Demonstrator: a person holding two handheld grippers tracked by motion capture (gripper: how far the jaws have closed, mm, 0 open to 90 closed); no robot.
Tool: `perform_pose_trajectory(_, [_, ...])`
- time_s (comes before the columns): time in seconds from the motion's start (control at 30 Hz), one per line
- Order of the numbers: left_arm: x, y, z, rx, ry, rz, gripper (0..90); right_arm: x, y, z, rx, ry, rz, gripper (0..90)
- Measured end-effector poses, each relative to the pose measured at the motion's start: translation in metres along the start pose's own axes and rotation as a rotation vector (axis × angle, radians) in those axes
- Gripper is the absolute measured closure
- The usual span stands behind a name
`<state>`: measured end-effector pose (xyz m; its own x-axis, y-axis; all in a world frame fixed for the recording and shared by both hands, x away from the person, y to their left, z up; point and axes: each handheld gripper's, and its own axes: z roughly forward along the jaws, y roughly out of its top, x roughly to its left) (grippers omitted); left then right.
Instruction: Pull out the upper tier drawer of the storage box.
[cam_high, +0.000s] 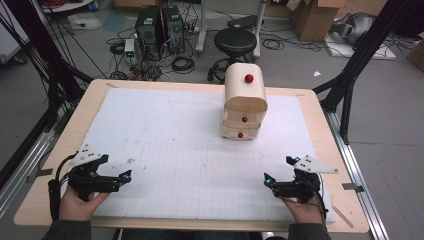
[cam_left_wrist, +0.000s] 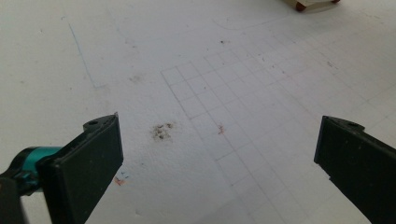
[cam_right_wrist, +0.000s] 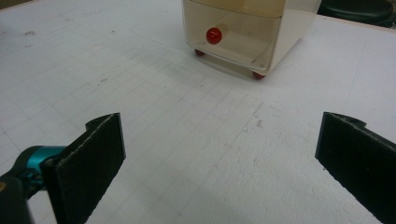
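While both grippers are resting near the surface's (cam_high: 200, 165) front edge with jaws gaping wide and empty, the drawer cabinet (cam_high: 244, 102) is standing well beyond the right gripper (cam_high: 278, 175) and left gripper (cam_high: 118, 167).

Glossy cream plastic drawer chest (cam_high: 244, 102) on matt, scuffed white gridded mat (cam_high: 175, 150).

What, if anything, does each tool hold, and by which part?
Nothing is held. The left tool and right tool both stand open over the white mat, well short of the small drawer cabinet.
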<state>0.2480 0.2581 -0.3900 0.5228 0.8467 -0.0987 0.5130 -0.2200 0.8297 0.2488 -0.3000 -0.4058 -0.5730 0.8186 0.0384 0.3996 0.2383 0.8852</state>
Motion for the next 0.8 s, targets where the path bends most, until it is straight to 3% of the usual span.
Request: perform_pose_trajectory(0.8, [0.0027,-0.0008,0.0025,0.001,0.0,-0.003,1.7,-0.0015,0.0002,0.0025,-0.005,-0.005,-0.001,0.4])
